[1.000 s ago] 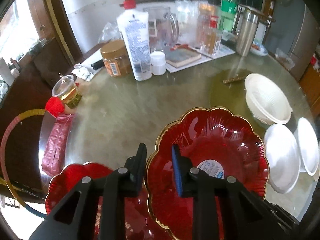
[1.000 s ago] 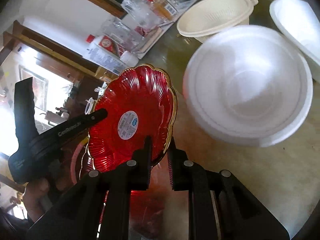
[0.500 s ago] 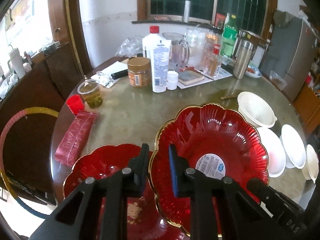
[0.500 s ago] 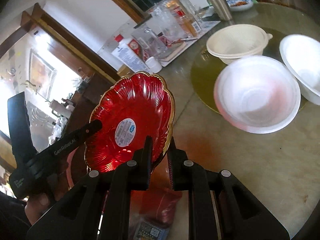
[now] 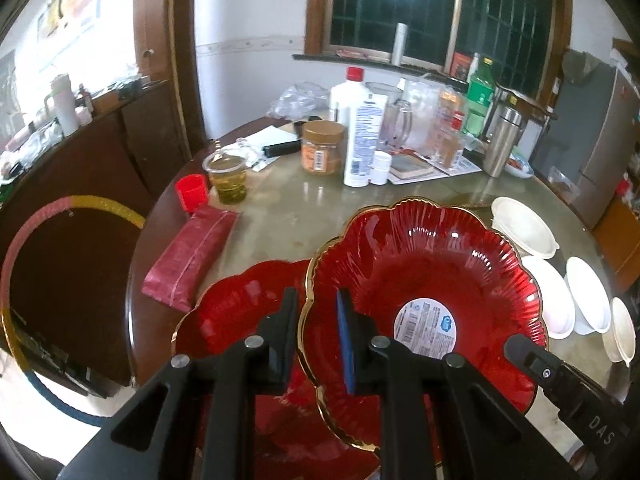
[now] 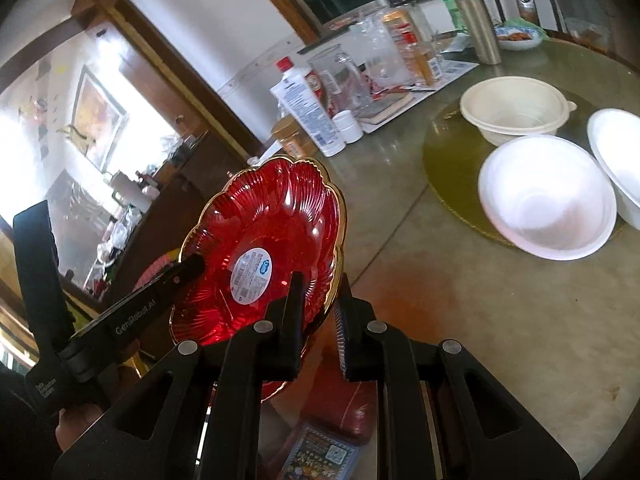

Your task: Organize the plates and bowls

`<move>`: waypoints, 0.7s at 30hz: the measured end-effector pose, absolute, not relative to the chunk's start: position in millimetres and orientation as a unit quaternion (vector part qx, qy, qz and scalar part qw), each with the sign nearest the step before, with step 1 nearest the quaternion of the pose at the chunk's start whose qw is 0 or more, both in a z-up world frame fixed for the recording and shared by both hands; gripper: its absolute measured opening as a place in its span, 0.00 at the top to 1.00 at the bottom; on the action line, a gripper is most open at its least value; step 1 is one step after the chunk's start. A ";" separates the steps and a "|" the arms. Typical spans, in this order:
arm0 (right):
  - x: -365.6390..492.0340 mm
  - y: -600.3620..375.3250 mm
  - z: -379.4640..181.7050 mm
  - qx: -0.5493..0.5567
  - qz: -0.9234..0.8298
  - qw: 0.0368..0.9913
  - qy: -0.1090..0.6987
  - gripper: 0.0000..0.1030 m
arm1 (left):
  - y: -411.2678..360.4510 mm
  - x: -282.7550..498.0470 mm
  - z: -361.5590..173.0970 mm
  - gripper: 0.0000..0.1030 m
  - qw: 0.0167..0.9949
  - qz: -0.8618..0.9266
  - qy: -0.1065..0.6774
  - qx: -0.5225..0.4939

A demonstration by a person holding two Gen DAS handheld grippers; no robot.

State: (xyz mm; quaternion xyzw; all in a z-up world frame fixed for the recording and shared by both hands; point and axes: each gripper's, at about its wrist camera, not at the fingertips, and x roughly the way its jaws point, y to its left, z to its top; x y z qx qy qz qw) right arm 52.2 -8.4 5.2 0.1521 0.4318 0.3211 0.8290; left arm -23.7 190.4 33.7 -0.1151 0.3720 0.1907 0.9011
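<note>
now i hold the red plate by its rim in both the left gripper and the right gripper, lifted above the second red plate; the white bowls are not stacked yet.

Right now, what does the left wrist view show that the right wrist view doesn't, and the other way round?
Left wrist only: a second red plate on the table under the lifted one, a red cup, a red pouch.

Right wrist only: the hand holding the left gripper, and the round mat under the bowls.

Both: the lifted red plate, gripped on opposite rims by both grippers, and the white bowls.
</note>
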 end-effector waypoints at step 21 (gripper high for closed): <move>27.6 53.9 -1.0 0.082 0.359 0.819 0.440 0.87 | 235.6 -74.1 14.8 0.83 0.891 0.234 0.360 -0.150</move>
